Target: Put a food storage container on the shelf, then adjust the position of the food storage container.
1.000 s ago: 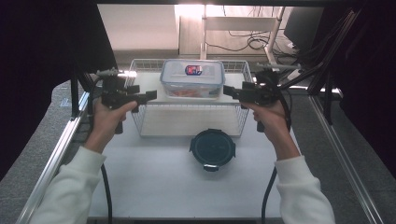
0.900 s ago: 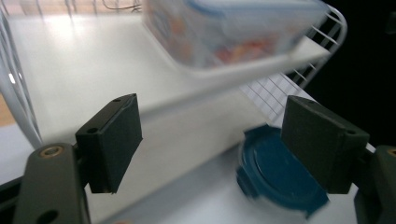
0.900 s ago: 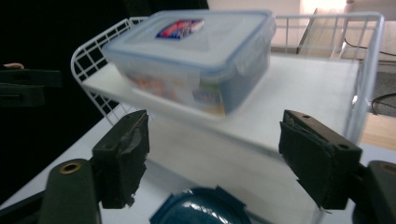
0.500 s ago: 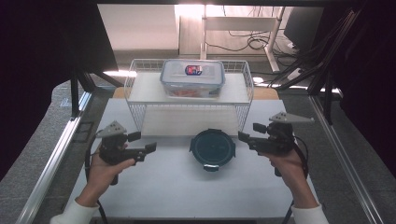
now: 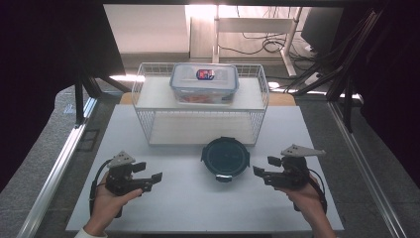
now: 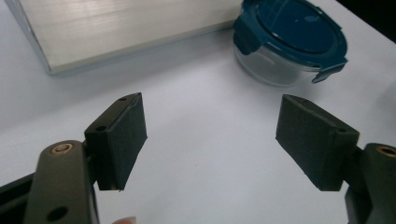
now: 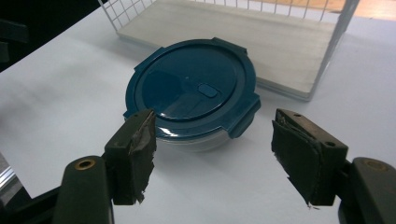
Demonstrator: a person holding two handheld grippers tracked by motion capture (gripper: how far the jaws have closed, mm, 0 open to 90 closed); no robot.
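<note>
Table (image 5: pixel 198 208): white; everything is set out on it.
Rack (image 5: pixel 148 124): wire, placed at the far middle of the table, with a shelf on top.
Box (image 5: pixel 204 82): clear, lidded, seen on the shelf.
Bowl (image 5: pixel 225 158): round, blue-lidded, set just near of the rack, between the two grippers.
Left gripper (image 5: pixel 151 181): held near left, well apart from the bowl; jaws just closing a little, released, nothing between them.
Right gripper (image 5: pixel 262 174): held near right, near the bowl; jaws likewise just narrowing, released, nothing gripped.
</note>
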